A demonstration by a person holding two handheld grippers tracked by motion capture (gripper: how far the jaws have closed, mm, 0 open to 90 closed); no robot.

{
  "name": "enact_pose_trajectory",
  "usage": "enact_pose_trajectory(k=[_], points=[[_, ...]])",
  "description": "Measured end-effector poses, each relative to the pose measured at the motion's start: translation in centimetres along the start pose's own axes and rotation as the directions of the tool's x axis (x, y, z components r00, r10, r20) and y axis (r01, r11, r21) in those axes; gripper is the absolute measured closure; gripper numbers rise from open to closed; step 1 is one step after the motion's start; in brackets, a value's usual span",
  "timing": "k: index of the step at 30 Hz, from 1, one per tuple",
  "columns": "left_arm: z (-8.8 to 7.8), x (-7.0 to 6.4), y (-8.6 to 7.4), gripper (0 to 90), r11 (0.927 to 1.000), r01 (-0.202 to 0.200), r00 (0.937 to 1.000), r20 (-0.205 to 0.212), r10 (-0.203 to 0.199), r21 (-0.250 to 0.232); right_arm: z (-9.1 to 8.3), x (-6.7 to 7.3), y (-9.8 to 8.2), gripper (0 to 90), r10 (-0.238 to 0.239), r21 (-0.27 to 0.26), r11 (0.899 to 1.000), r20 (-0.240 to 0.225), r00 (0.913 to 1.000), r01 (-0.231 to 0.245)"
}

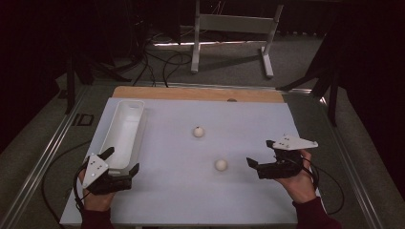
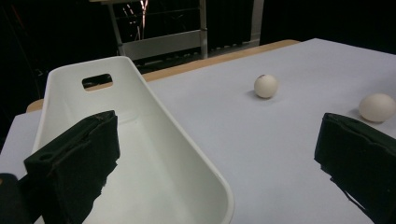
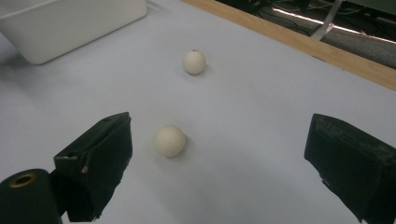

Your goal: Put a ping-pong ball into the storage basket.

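Right gripper point(image 1: 260, 153) fingers spread wide, empty, aimed at near ball point(image 1: 220, 165), mid-desk toward front edge. Far ball point(image 1: 198, 131) sits centre. Left gripper point(image 1: 123, 159) released beside white tray point(image 1: 125, 133). Straddle ball evenly, close gently; it will probably roll.

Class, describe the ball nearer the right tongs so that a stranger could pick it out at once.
On the white table, a long white tub lies along the left side, with two cream balls to its right. The near ball lies just ahead of the open right tongs; the far ball sits farther up the table.
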State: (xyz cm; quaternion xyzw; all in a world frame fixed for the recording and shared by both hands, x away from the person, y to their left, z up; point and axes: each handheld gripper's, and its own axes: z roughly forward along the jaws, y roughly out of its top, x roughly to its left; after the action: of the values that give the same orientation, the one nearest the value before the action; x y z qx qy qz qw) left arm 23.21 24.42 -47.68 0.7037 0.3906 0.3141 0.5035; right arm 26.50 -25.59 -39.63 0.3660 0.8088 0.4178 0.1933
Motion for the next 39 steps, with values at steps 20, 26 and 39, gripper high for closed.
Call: enact_pose_trajectory(k=[20, 26, 39], points=[[0.0, 0.0, 0.0, 0.5, 1.0000, -0.002, 1.0000, 0.008, 0.002, -0.005, 1.1, 0.5, 1.5, 7.3, -0.047, 0.066, 0.997, -0.021, 0.9987, 0.048], [0.0, 0.0, 0.0, 0.5, 1.0000, 0.000, 1.0000, 0.007, 0.000, -0.007, 1.6, 0.8, 1.9, 7.3, -0.058, 0.080, 0.995, -0.029, 0.9979, 0.060], [-0.1, 0.0, 0.0, 0.5, 0.9999, 0.003, 1.0000, 0.007, -0.003, -0.016, 2.7, 1.3, 2.5, 7.3, -0.086, 0.111, 0.990, -0.042, 0.9954, 0.090]])
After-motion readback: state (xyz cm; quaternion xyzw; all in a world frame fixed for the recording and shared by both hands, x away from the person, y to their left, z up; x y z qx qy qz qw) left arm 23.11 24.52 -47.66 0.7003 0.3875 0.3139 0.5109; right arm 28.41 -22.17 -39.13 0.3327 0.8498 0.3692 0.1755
